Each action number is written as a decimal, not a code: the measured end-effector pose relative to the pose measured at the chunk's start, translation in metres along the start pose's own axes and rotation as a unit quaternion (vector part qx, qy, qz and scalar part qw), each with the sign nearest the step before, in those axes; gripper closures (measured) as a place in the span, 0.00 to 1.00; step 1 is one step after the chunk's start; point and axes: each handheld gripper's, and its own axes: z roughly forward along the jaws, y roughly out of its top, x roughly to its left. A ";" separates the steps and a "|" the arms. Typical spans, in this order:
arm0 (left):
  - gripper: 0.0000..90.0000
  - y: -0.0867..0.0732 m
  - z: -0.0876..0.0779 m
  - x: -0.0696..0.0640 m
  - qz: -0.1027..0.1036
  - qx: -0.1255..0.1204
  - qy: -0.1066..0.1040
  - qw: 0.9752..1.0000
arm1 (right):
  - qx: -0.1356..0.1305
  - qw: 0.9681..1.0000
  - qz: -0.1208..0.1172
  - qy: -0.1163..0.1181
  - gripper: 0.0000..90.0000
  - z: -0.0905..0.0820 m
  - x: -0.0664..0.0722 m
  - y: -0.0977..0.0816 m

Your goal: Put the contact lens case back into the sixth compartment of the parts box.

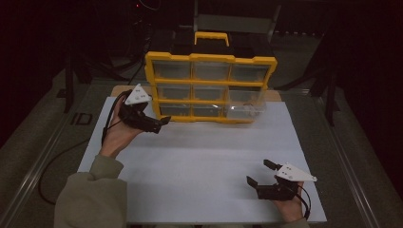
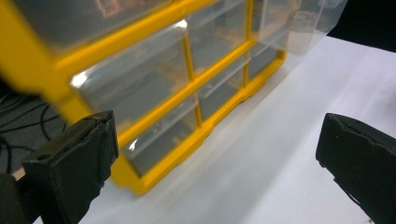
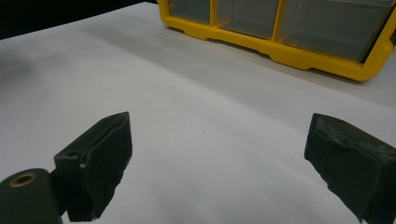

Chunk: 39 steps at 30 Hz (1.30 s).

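Note:
A yellow organiser cabinet [image 1: 210, 58] with three rows of clear drawers stands at the back of the white board [image 1: 204, 161]. One clear drawer [image 1: 244, 108] on the right side sticks out towards me; it also juts out in the left gripper view [image 2: 303, 23]. My left gripper [image 1: 161, 124] hovers by the cabinet's lower left corner, open, its jaws [image 2: 215, 154] wide apart with nothing between them. My right gripper [image 1: 259, 172] rests low near the board's front right, also open and empty [image 3: 217, 158]. The cabinet's yellow frame [image 3: 280, 49] lies far ahead of it.
A yellow carry handle [image 1: 211, 37] tops the cabinet. Dark cables [image 1: 52, 166] trail off the board's left side onto the grey surface. The surroundings are dark. A wooden strip [image 1: 273, 95] shows behind the board beside the cabinet.

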 end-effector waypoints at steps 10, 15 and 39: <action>0.00 -0.087 -0.032 -0.013 -0.044 -0.035 0.046 0.997 | 0.001 1.000 -0.005 0.003 0.08 0.002 0.002 0.000; 0.00 -0.126 -0.046 -0.021 -0.059 -0.055 0.074 0.994 | -0.002 1.000 -0.003 0.006 0.08 0.003 0.002 -0.001; 0.00 -0.175 -0.073 -0.036 -0.102 -0.093 0.116 0.984 | -0.019 1.000 -0.012 -0.010 0.08 -0.001 0.001 -0.004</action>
